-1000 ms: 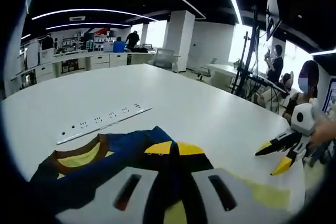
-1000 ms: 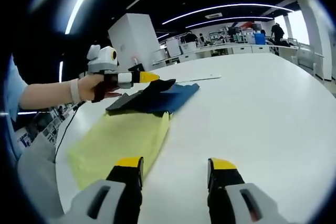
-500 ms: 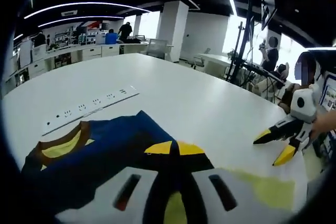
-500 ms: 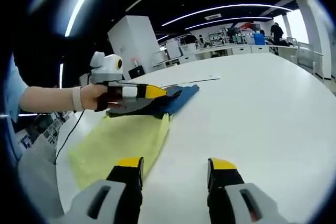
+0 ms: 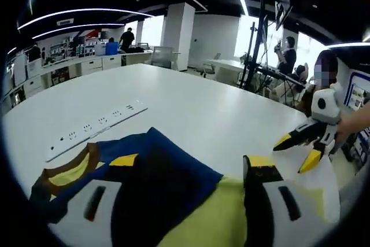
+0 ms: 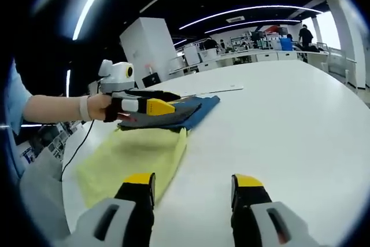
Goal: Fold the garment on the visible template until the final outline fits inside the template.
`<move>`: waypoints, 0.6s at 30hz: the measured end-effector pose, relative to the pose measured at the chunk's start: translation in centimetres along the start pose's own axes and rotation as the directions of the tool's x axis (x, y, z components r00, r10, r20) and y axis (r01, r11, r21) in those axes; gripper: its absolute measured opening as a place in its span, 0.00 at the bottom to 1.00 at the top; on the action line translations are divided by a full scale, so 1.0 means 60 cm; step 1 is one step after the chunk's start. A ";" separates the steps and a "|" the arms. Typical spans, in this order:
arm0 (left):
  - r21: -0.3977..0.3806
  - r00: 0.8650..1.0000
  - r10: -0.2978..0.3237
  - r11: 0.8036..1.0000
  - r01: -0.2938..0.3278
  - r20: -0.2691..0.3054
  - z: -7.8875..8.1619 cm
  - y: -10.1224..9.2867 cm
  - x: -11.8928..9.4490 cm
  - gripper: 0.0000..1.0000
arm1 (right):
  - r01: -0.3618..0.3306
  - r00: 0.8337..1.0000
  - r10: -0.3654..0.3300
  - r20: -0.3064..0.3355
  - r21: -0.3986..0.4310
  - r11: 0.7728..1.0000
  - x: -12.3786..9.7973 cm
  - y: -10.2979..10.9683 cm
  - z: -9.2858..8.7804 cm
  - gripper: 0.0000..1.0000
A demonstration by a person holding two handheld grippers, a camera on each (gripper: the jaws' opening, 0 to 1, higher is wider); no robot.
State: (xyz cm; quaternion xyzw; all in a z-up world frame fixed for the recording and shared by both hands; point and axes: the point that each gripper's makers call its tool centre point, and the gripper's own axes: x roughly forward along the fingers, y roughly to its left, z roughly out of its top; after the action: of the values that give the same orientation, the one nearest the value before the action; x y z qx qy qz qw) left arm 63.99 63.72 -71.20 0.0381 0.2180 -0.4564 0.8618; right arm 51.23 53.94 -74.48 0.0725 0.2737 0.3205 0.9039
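Note:
A dark blue garment with a brown and yellow collar lies folded at the far end of a yellow template sheet on the white table. My left gripper is open, with its jaws spread over the blue cloth and nothing between them. In the right gripper view the garment lies beyond the template, and the left gripper hovers open just above it, held by a hand. My right gripper is open over bare table beside the template. The right gripper shows open at the right of the left gripper view.
A white power strip lies on the table just past the garment. Beyond the table stand a tripod, desks, chairs and several people.
My left gripper has opened and let go of the blue cloth it was shut on. The fold now lies flatter on the garment. The right gripper has barely moved.

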 end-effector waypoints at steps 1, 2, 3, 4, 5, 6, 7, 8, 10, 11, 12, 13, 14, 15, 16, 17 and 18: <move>0.000 1.000 0.002 1.000 -0.002 0.001 0.000 0.001 -0.001 0.77 | -0.003 1.000 0.003 -0.001 0.001 1.000 0.000 0.001 0.000 0.54; 0.002 1.000 0.002 1.000 -0.002 0.001 0.000 0.001 -0.002 0.80 | -0.004 1.000 0.004 -0.002 0.002 1.000 0.001 0.002 0.000 0.56; 0.005 1.000 -0.001 1.000 0.001 0.000 0.000 0.001 -0.004 0.84 | -0.006 1.000 0.006 -0.003 -0.001 1.000 0.002 0.003 0.000 0.57; -0.001 1.000 -0.009 1.000 0.009 -0.001 0.000 0.000 -0.006 0.86 | -0.007 1.000 0.007 -0.003 -0.006 1.000 0.002 0.004 0.001 0.58; -0.003 1.000 -0.018 1.000 0.018 0.001 0.000 -0.002 -0.008 0.88 | -0.008 1.000 0.008 -0.006 -0.013 1.000 0.003 0.005 0.001 0.60; 0.003 1.000 -0.017 1.000 0.017 0.001 0.000 -0.001 -0.009 0.90 | -0.009 1.000 0.009 -0.006 -0.018 1.000 0.003 0.005 0.002 0.62; 0.007 1.000 -0.015 1.000 0.015 -0.006 -0.002 0.000 -0.010 0.92 | -0.011 1.000 0.011 0.000 -0.028 1.000 0.004 0.007 0.005 0.65; 0.006 1.000 -0.016 1.000 0.016 -0.006 -0.002 0.000 -0.011 0.96 | -0.007 1.000 0.007 0.005 -0.042 0.999 0.005 0.006 0.008 0.70; -0.003 0.999 -0.033 0.999 0.033 -0.002 -0.001 -0.002 -0.015 0.99 | -0.015 1.000 0.015 -0.001 -0.059 0.998 0.006 0.009 0.010 0.78; -0.002 0.999 -0.033 0.999 0.033 -0.005 -0.002 -0.002 -0.018 0.99 | -0.017 1.000 0.017 0.000 -0.065 0.998 0.005 0.010 0.012 0.80; -0.001 0.999 -0.035 0.999 0.035 -0.007 -0.002 -0.003 -0.020 0.99 | -0.021 1.000 0.021 0.001 -0.076 0.997 0.005 0.012 0.015 0.81; 0.000 0.999 -0.036 0.999 0.036 -0.005 -0.002 -0.003 -0.024 0.99 | -0.024 1.000 0.024 0.001 -0.078 0.997 0.005 0.013 0.016 0.82; 0.000 0.999 -0.036 0.999 0.036 -0.005 -0.001 -0.003 -0.026 0.99 | -0.027 1.000 0.027 0.001 -0.080 0.996 0.005 0.014 0.017 0.83; 0.002 0.999 -0.035 0.999 0.035 -0.007 -0.002 -0.003 -0.028 0.99 | -0.029 1.000 0.029 0.001 -0.081 0.996 0.005 0.015 0.019 0.85; 0.000 0.999 -0.039 0.999 0.039 -0.009 -0.003 -0.004 -0.033 0.99 | -0.033 0.999 0.033 0.002 -0.085 0.996 0.006 0.017 0.022 0.86; 0.000 0.999 -0.039 0.999 0.039 -0.009 -0.003 -0.004 -0.037 0.99 | -0.033 0.999 0.034 0.004 -0.094 0.995 0.007 0.018 0.024 0.86; 0.002 0.999 -0.037 0.999 0.037 -0.008 -0.005 -0.003 -0.043 0.99 | -0.037 0.999 0.037 0.001 -0.102 0.994 0.006 0.020 0.026 0.86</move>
State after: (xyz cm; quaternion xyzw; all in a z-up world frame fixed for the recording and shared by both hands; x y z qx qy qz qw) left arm 62.48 65.68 -70.39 0.0367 0.2215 -0.4725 0.8523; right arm 51.66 55.18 -72.96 0.0316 0.2543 0.3508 0.9007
